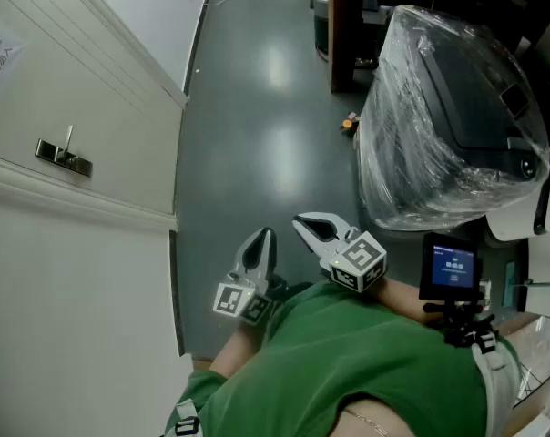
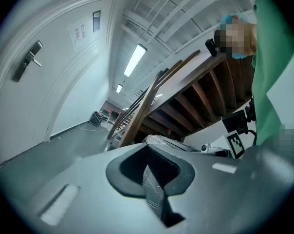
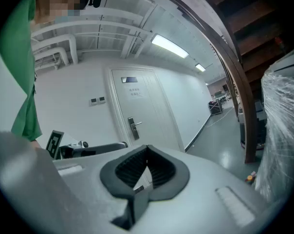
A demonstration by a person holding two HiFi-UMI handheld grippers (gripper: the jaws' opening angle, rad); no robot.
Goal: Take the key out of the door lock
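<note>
While my left hand-held gripper and right hand-held gripper sit closed and empty, the door lock lies well apart, off to their left.

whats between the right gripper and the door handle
Only bare grey floor. The head view shows nothing standing between the shut right gripper and the door handle.
</note>
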